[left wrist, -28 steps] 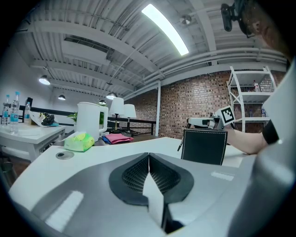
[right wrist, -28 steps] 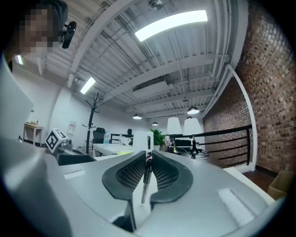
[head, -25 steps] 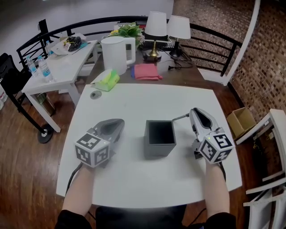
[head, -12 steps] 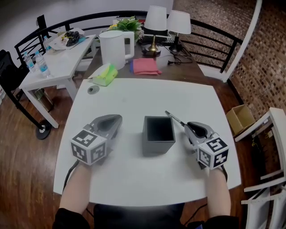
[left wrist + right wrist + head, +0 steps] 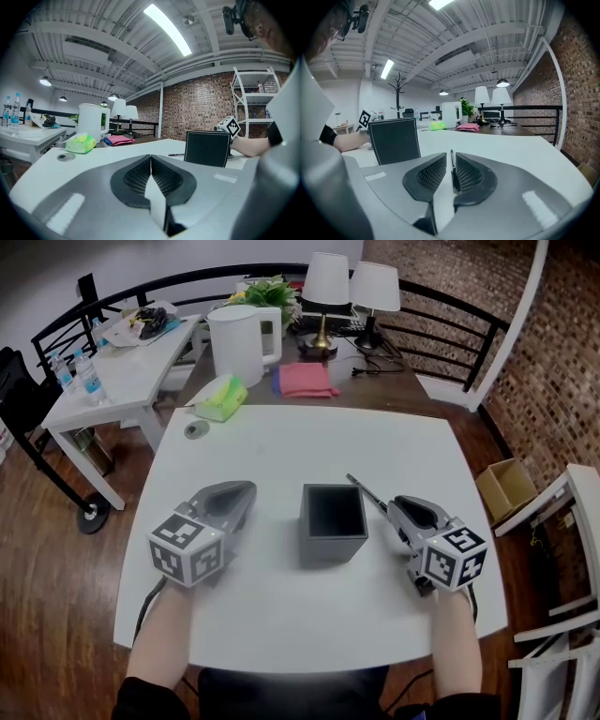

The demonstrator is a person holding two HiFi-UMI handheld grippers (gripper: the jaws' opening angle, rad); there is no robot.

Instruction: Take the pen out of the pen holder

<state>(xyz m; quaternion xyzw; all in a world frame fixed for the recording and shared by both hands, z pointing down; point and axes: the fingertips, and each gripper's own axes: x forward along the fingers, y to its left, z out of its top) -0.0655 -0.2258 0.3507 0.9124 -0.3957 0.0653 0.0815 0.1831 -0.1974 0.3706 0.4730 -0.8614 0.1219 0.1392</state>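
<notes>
The pen holder (image 5: 330, 551) is a dark grey square box, upright and empty-looking, in the middle of the white table (image 5: 281, 446). Just right of it, a thin dark pen (image 5: 364, 491) lies low over the table, pointing away. Its near end sits between the jaws of my right gripper (image 5: 397, 506). In the right gripper view the pen (image 5: 452, 155) leans on the right pad with a gap at the left pad; the jaws of the right gripper (image 5: 451, 163) are opening. My left gripper (image 5: 244, 491) rests left of the holder (image 5: 207, 149), shut and empty.
Beyond the table stand a white kettle (image 5: 238, 341), a green tissue pack (image 5: 219, 396), a pink cloth (image 5: 307, 380) and two lamps (image 5: 349, 285). A small round disc (image 5: 196, 430) lies at the table's far left. A side table (image 5: 112, 362) with bottles stands at left.
My right gripper came down beside the holder with the pen, which swung from pointing toward the holder to pointing away along the table. The left gripper stayed put.
</notes>
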